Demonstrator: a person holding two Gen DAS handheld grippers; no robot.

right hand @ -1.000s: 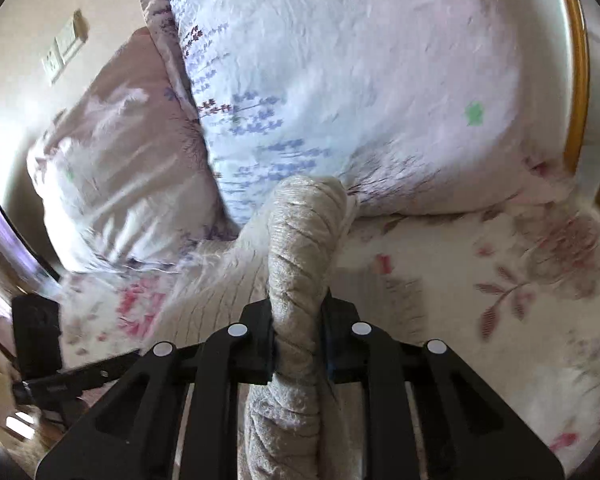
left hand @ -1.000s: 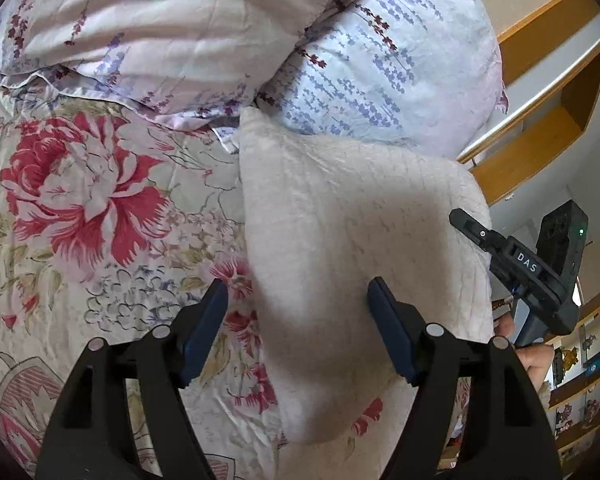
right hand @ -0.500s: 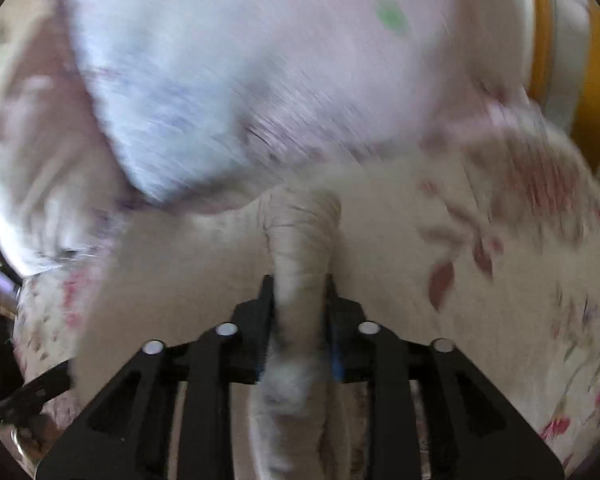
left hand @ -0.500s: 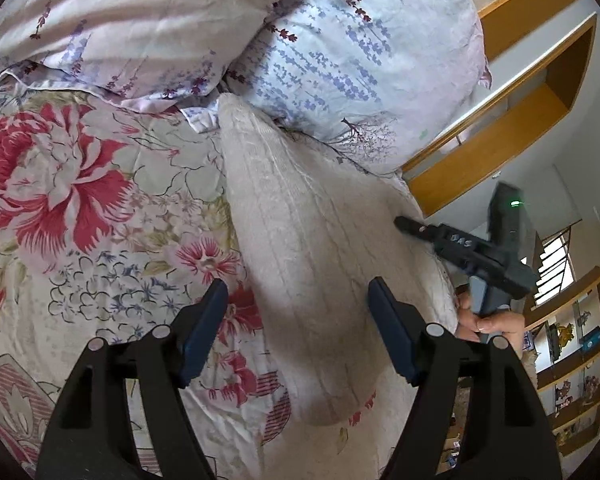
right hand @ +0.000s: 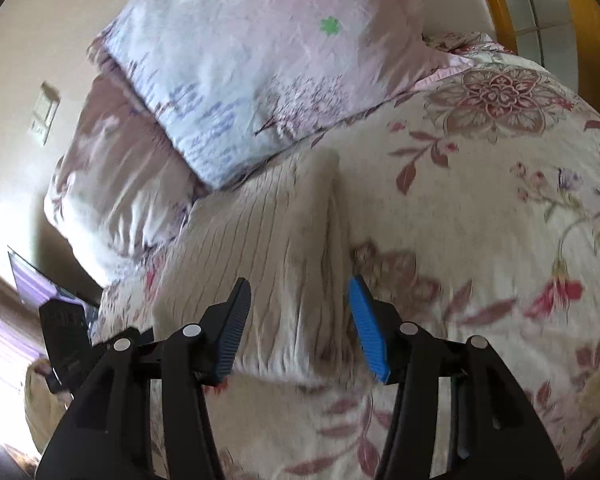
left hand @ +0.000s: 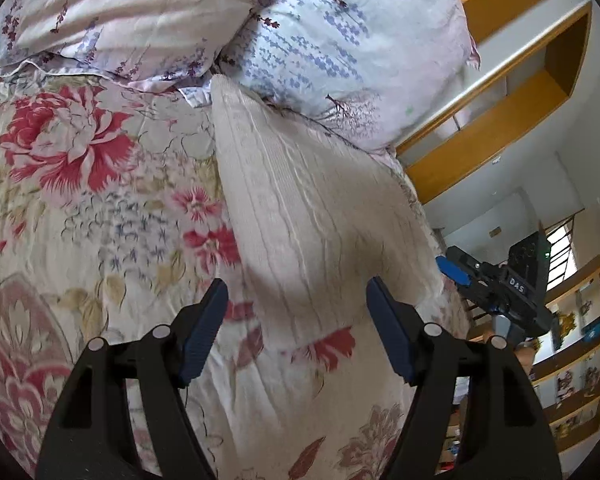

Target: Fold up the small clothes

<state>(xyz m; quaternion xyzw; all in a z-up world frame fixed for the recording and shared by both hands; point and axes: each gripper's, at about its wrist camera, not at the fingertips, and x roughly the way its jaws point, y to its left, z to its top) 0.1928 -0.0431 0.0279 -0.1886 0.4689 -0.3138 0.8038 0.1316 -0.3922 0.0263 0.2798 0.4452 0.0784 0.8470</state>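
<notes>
Released since before, cream knit (right hand: 284,240) lies under opening right tool (right hand: 298,316).

Knit garment (left hand: 312,216) flat on the bedspread (left hand: 100,208), far end against the pillows (left hand: 340,40).

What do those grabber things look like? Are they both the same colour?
Yes. The left gripper and right gripper are both black plastic with silver round bolts and blue ribbed pads on the fingers. White letters "DAS" mark the right one's side in the left wrist view.
</notes>
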